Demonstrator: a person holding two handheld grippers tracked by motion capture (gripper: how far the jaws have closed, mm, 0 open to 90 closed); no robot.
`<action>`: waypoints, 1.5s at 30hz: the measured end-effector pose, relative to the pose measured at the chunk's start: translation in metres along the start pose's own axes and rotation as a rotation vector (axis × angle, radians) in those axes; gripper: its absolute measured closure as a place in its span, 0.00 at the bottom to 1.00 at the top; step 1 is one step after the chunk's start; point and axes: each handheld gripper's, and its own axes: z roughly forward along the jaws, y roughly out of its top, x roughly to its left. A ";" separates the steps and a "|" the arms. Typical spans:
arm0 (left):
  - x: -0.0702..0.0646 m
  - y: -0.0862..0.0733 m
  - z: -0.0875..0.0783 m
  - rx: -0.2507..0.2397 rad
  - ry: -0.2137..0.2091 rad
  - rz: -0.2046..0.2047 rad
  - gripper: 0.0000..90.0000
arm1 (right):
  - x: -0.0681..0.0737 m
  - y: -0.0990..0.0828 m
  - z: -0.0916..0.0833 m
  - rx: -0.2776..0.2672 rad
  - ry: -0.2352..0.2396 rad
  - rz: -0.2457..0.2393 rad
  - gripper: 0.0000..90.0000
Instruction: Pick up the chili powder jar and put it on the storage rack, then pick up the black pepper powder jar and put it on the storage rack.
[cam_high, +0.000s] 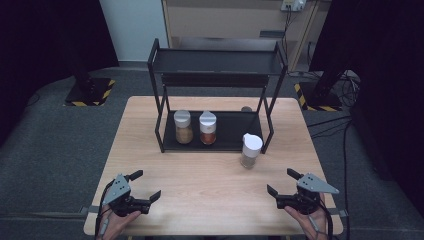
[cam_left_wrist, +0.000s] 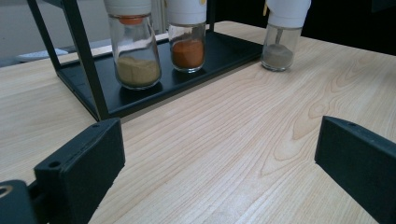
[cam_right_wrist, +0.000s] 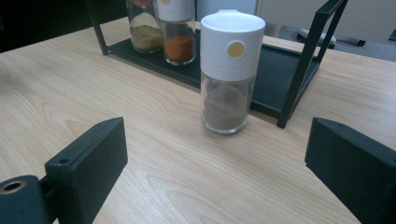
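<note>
Black jaws stand wide apart on both tools we hold, with nothing between them but bare wood. Our left gripper (cam_high: 145, 186) hovers over the near left corner of the table (cam_high: 210, 200), held by our left hand (cam_high: 120, 220); our right gripper (cam_high: 281, 181) sits near the right corner in our right hand (cam_high: 302, 217). Both point toward the middle of the table, well apart from each other and from the jars.

Ahead of the right gripper stands a glass shaker with grey-brown powder (cam_right_wrist: 229, 70), upright on the bare wood under a white cap that bears a small yellow dot. It stands just outside the front right leg of the black metal rack (cam_high: 165, 75), close to the lower shelf's edge; we cannot tell whether it touches the leg.

On the rack's lower shelf, toward its left end, two more white-capped jars stand side by side: the jar of tan powder (cam_left_wrist: 136, 51) on the left and the jar of orange-red powder (cam_left_wrist: 187, 39) just beside it. The upper shelf lies dark. Beyond the table we see grey floor and a pale cabinet (cam_high: 225, 17) at the back.
</note>
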 end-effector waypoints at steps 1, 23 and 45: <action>0.000 0.000 0.000 0.000 -0.001 0.002 0.01 | -0.001 0.000 0.000 0.002 0.004 0.005 0.07; 0.000 0.001 0.001 0.005 -0.003 0.006 0.01 | -0.004 -0.002 0.000 0.003 0.002 0.028 0.07; 0.000 0.000 0.001 0.002 -0.003 0.005 0.01 | -0.002 -0.004 -0.004 -0.027 -0.020 0.044 0.05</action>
